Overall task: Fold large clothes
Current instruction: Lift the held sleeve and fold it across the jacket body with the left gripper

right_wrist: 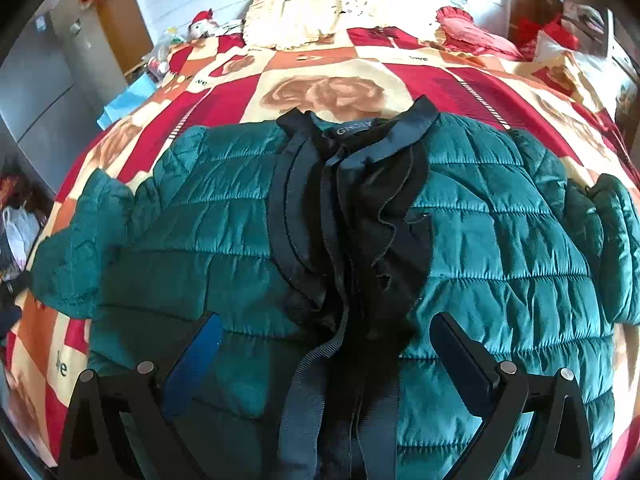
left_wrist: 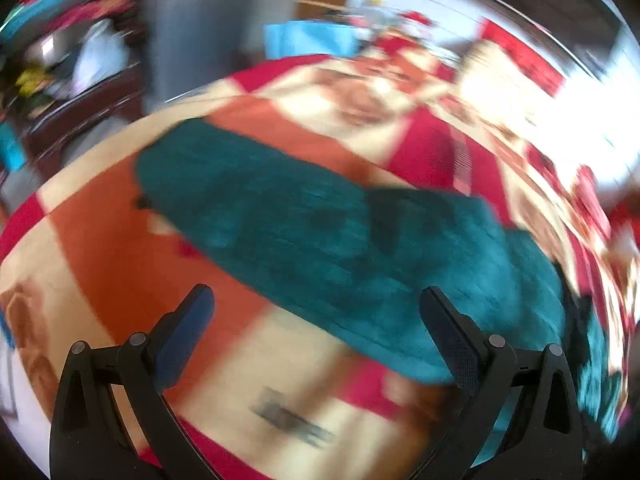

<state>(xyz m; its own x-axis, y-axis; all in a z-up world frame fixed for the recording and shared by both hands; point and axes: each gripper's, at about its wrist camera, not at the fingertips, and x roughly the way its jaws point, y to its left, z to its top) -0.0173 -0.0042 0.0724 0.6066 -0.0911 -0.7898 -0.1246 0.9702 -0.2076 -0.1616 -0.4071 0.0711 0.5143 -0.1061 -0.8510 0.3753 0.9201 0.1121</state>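
Jacket (right_wrist: pixel 480 240) is lying front-up on bed (right_wrist: pixel 336 92). Sleeve (left_wrist: pixel 260 208) is stretching away ahead of left gripper (left_wrist: pixel 316 316), nearer; both grippers released, right gripper (right_wrist: pixel 326 344) hovering over the zip.

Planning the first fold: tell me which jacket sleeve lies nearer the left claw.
The sleeve stretched out on the bedspread ahead of the open left claw; the other lies across the jacket.

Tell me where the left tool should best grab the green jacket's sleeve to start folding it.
Probably at the cuff end of the sleeve, coming from above over the bedspread. The sleeve lies flat, stretched away from the jacket, so its free end lifts easiest. The left tool is open above it.
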